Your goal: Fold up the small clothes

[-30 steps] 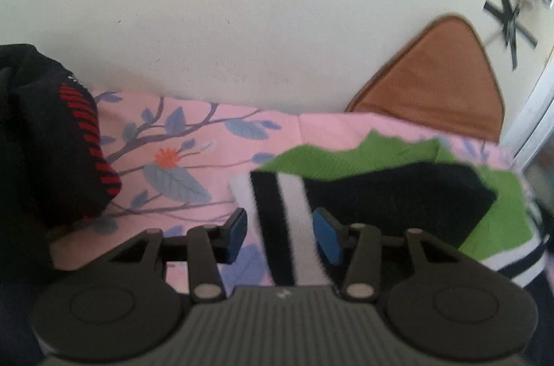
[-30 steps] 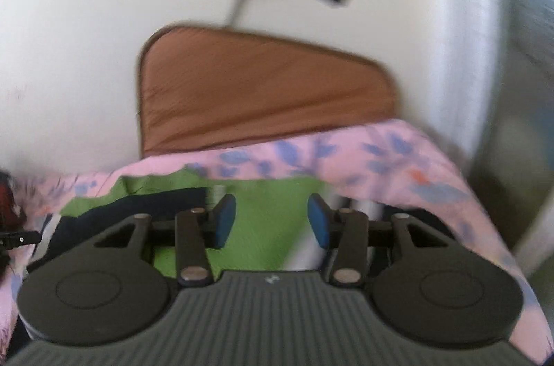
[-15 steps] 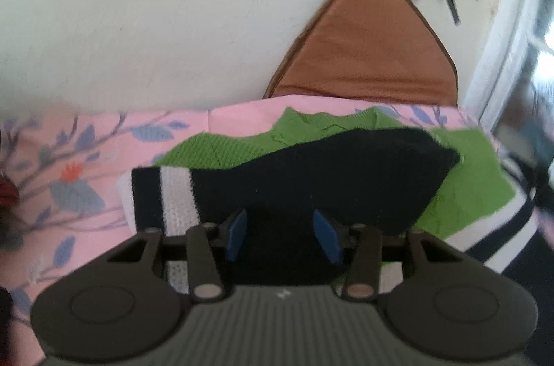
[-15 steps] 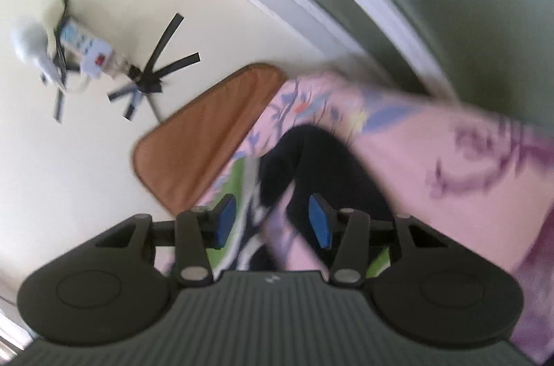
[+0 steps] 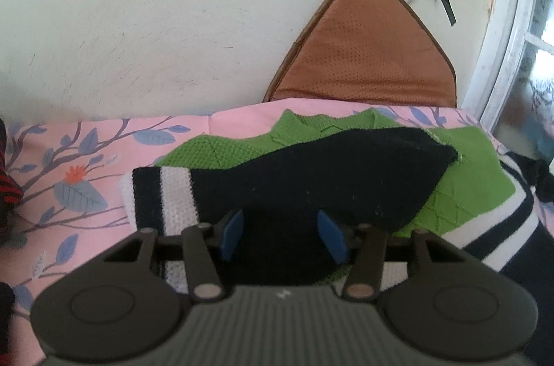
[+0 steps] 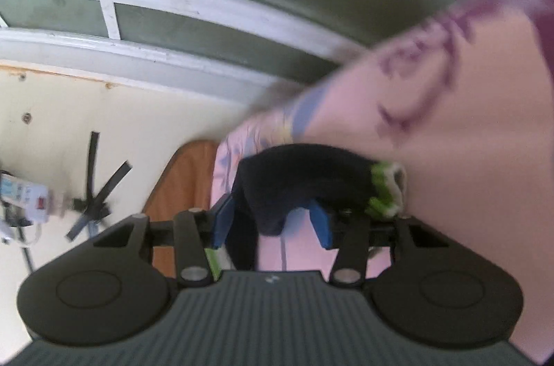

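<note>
Your left claw [image 5: 283, 236] stands part open over the black sleeve [image 5: 322, 179], pads clear of the knit on both sides. Its jaws have just been opening, and the sleeve lies under the gap rather than pinched in it. A second ago that claw sat at the striped cuff [image 5: 162, 199]; now it has slid along to the dark middle of the sleeve, which lies folded across the green sweater [image 5: 457, 189].

Your right claw [image 6: 270, 225] has rolled hard, so the room stands on its side in its view. Its jaws have just been closing, and a dark fold [image 6: 304, 175] with a green-and-white edge sits between the pads. The left pad meets the cloth; whether the right pad presses it you cannot tell through the blur.

By the look of it, one sleeve is folded in and you are now taking the far side.

The sweater rests on the pink floral bedsheet [image 5: 86, 165], near the wall. A brown cushion [image 5: 367, 54] leans behind it, and a red-and-black garment [image 5: 7, 189] lies at the left edge, well apart. Nothing blocks the fold.
</note>
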Demonstrator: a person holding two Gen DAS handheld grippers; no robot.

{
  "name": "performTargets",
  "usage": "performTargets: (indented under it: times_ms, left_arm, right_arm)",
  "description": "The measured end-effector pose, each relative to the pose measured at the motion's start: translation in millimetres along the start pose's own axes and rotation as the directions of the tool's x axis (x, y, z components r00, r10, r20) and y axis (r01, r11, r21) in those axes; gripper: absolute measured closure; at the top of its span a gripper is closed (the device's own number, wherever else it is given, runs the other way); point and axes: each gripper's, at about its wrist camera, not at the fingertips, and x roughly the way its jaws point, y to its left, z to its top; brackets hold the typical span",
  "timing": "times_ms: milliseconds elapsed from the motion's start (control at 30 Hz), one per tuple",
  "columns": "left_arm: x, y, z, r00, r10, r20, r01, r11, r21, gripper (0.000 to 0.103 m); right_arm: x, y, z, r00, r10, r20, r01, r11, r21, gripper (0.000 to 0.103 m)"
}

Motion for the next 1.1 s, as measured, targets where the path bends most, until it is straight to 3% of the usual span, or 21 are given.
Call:
performTargets:
  times_ms: [67, 133, 267, 333, 400, 433, 500, 567, 633, 700, 733, 800, 867, 900, 933, 967, 1033, 1100]
  left_arm:
    - [-0.6, 3.1, 0.1, 1.000, -0.007, 0.003, 0.007, 1.000, -0.015, 0.054]
    - [-2.0, 5.4, -0.1, 1.000, -0.008, 0.009, 0.009, 1.000, -0.030, 0.054]
    - [-7.6, 15.8, -1.6, 0.999, -0.028, 0.033, 0.031, 0.995, -0.098, 0.054]
    - [-13.3, 32.9, -2.7, 0.996, -0.060, 0.067, 0.071, 0.981, -0.179, 0.053]
    - [-19.3, 50.9, -3.2, 0.991, -0.093, 0.092, 0.115, 0.957, -0.267, 0.053]
    - [-23.6, 58.8, -1.8, 0.990, -0.103, 0.100, 0.129, 0.945, -0.301, 0.053]
    - [-39.7, 71.7, 3.5, 0.983, -0.110, 0.148, 0.156, 0.923, -0.351, 0.053]
    - [-58.7, 82.3, 8.8, 0.973, -0.108, 0.203, 0.180, 0.909, -0.376, 0.053]
    - [-72.8, 89.3, 10.6, 0.967, -0.101, 0.232, 0.186, 0.905, -0.384, 0.052]
    - [-82.3, 94.0, 9.2, 0.968, -0.091, 0.235, 0.178, 0.906, -0.384, 0.049]
    - [-83.0, 95.1, 7.8, 0.971, -0.087, 0.223, 0.169, 0.909, -0.382, 0.048]
    - [-79.5, 96.4, 4.5, 0.980, -0.083, 0.183, 0.147, 0.916, -0.373, 0.048]
    - [-75.1, 97.1, 1.6, 0.985, -0.083, 0.151, 0.134, 0.922, -0.364, 0.048]
    - [-70.1, 96.3, 1.7, 0.987, -0.087, 0.135, 0.131, 0.923, -0.362, 0.048]
    - [-66.7, 96.9, 2.1, 0.988, -0.092, 0.122, 0.131, 0.923, -0.361, 0.048]
    - [-62.1, 96.2, 3.9, 0.989, -0.101, 0.108, 0.134, 0.923, -0.362, 0.048]
    - [-49.8, 90.6, 9.1, 0.989, -0.121, 0.085, 0.144, 0.924, -0.353, 0.048]
    - [-35.8, 82.5, 12.6, 0.992, -0.117, 0.056, 0.129, 0.933, -0.336, 0.048]
  right_arm:
    - [13.0, 12.9, 6.2, 0.999, -0.051, 0.016, 0.052, 0.994, -0.091, 0.082]
    - [22.5, 25.4, 15.7, 0.992, -0.103, 0.078, 0.117, 0.971, -0.210, 0.093]
    - [37.3, 63.9, 25.4, 0.979, -0.122, 0.165, 0.178, 0.904, -0.388, 0.094]
    - [36.0, 89.7, 21.8, 0.986, -0.070, 0.149, 0.132, 0.880, -0.457, 0.094]
    - [32.6, 131.5, 0.9, 0.995, 0.013, 0.101, 0.047, 0.822, -0.568, 0.094]
    - [29.0, 154.6, -15.7, 0.996, 0.062, 0.070, -0.003, 0.773, -0.635, 0.094]
    - [19.6, 201.4, -62.1, 0.986, 0.168, -0.013, -0.117, 0.625, -0.771, 0.094]
    - [10.1, 233.8, -114.4, 0.959, 0.246, -0.141, -0.245, 0.466, -0.850, 0.094]
    - [4.2, 252.5, -175.4, 0.916, 0.274, -0.292, -0.373, 0.318, -0.872, 0.094]
    - [5.6, 253.6, -227.9, 0.854, 0.244, -0.459, -0.504, 0.174, -0.846, 0.093]
    - [9.4, 246.5, -258.0, 0.816, 0.177, -0.550, -0.571, 0.097, -0.815, 0.092]
    - [18.3, 221.9, -305.6, 0.766, 0.010, -0.643, -0.643, -0.003, -0.766, 0.087]
    - [21.4, 199.0, -315.1, 0.739, -0.056, -0.671, -0.673, -0.019, -0.739, 0.084]
    - [21.9, 192.1, -303.6, 0.744, -0.043, -0.667, -0.667, 0.007, -0.745, 0.081]
    - [24.8, 190.6, -286.7, 0.766, -0.021, -0.643, -0.641, 0.049, -0.766, 0.070]
    - [28.8, 190.2, -261.2, 0.802, 0.011, -0.597, -0.594, 0.118, -0.796, 0.059]
    - [41.2, 190.6, -208.4, 0.876, 0.049, -0.479, -0.475, 0.261, -0.841, 0.051]
    - [49.3, 183.2, -164.8, 0.931, 0.035, -0.363, -0.351, 0.354, -0.867, 0.036]
